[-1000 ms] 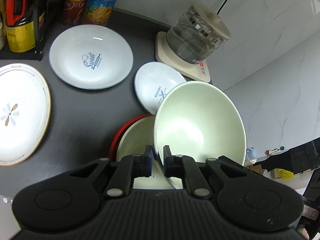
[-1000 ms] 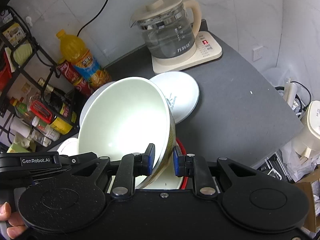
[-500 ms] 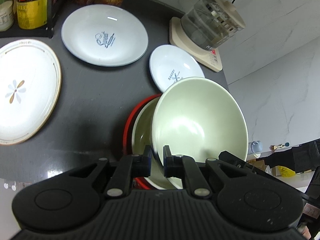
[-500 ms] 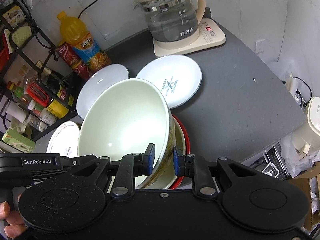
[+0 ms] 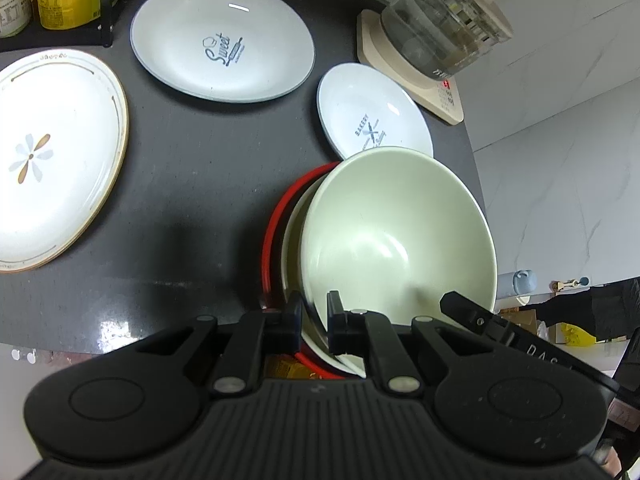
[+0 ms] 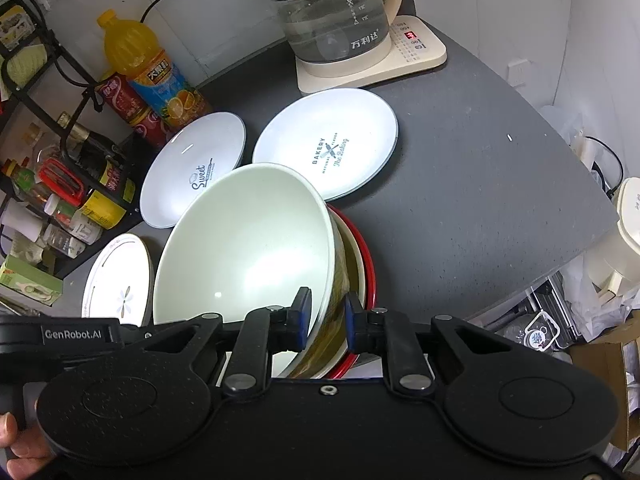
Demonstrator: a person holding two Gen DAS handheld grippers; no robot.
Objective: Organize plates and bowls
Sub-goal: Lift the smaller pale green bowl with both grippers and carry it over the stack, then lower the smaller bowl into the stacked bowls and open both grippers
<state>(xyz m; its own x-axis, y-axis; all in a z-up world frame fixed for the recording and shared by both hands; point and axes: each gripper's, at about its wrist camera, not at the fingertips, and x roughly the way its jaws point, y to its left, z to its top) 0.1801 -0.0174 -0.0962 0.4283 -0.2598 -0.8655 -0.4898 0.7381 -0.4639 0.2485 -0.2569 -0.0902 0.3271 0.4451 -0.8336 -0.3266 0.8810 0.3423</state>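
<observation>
Bowl (image 6: 248,240) rim pinched by both grippers.

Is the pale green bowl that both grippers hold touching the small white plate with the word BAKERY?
Cannot tell. In both wrist views the pale green bowl overlaps the near edge of the BAKERY plate, hiding contact or gap.

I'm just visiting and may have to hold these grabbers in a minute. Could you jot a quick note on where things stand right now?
Left gripper and right gripper: jaws of both shut on the rim of the pale green bowl, one on each side, tilted.
Beneath it: another bowl nested in a red-rimmed dish.
Loose on the counter: Sweet plate, Bakery plate, flower plate.
Done: lower bowls nested.
Left: seat this bowl, release, probably stack the plates.
</observation>
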